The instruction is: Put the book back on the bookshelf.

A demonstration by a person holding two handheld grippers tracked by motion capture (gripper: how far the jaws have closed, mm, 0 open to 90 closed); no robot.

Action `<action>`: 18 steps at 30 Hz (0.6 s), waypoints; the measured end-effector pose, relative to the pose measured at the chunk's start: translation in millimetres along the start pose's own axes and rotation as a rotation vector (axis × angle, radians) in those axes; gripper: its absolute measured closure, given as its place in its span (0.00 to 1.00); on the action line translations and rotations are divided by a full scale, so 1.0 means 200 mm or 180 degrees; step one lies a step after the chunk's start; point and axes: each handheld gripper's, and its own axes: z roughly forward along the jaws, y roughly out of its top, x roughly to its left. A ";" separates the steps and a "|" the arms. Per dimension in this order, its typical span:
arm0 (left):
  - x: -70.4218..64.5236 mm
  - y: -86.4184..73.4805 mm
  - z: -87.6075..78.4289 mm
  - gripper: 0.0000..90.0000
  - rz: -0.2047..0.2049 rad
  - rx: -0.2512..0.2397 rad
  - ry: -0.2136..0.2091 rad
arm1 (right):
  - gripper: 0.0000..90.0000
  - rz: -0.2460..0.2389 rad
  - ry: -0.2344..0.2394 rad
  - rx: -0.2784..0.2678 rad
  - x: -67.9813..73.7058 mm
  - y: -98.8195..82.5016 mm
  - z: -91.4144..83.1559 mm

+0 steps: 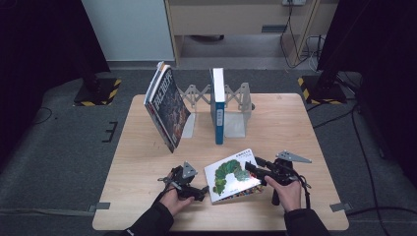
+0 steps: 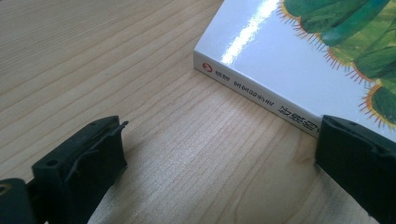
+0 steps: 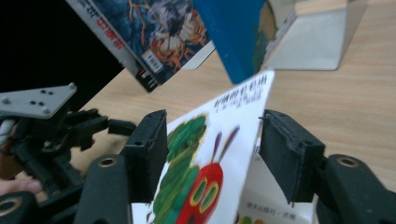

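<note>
A person is sitting at a wooden table [image 1: 147, 162], holding a gripper in each hand. A white picture book [image 1: 231, 174] with a green caterpillar on its cover is lying near the front edge, between the two hands. The right gripper [image 1: 252, 166] is reaching over the book's right side; in the right gripper view the front cover is lifting up between its jaws, which are standing apart around it, and whether the pads are pressing on it cannot be told. The left gripper [image 1: 200, 191] is resting on the table just beside the book's left edge, jaws wide open, one jaw touching or nearly touching the spine. Farther back, a folding bookend rack [image 1: 236, 105] is holding a blue book [image 1: 218, 105] upright, while dark books [image 1: 167, 105] are leaning at a slant to its left.
</note>
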 end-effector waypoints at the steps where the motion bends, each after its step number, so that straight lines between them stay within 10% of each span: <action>1: 0.00 0.00 0.00 0.00 -0.0001 0.0000 -0.0001 | 0.50 0.0010 0.0052 0.0069 0.00 0.00 0.00; 18: 0.00 0.00 0.00 0.00 0.0026 0.0011 -0.0014 | 0.62 -0.0094 0.0149 0.0715 0.02 -0.05 0.12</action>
